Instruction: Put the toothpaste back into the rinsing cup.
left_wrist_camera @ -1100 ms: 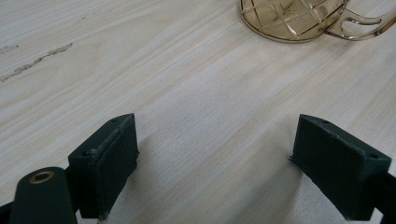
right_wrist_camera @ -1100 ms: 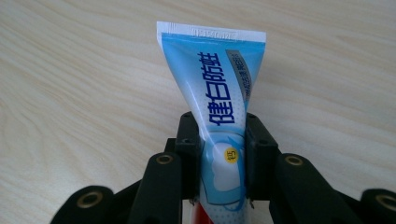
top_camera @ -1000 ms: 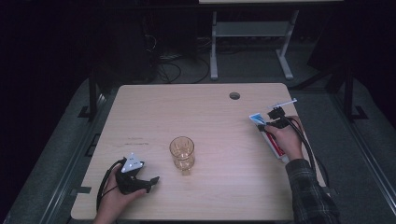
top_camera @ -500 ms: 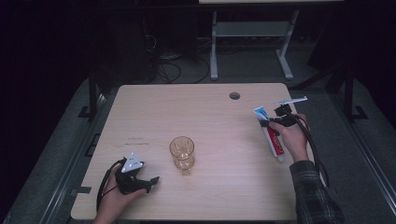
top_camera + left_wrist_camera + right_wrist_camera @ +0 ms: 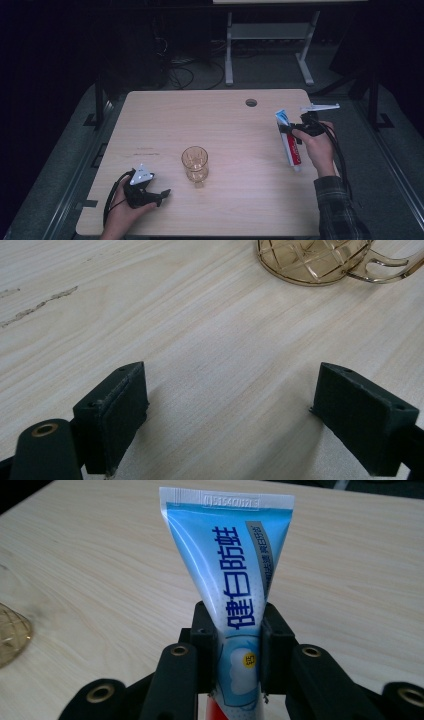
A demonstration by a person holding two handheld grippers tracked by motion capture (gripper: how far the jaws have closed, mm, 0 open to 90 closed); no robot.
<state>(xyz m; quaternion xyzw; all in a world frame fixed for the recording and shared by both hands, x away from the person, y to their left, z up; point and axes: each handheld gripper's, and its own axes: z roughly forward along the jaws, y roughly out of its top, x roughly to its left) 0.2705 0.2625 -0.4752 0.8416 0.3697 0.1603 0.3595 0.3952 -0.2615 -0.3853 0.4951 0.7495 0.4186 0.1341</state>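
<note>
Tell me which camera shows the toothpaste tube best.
The right gripper view: the toothpaste tube stands close up, crimped end up, clamped between the right gripper pads, print legible. The high view shows it small at the table's right edge.

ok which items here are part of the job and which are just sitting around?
In the job:
- toothpaste tube, clamped in right gripper
- amber glass mug, likely target

Idle:
- left gripper, open on the table
- table's cable hole
</note>
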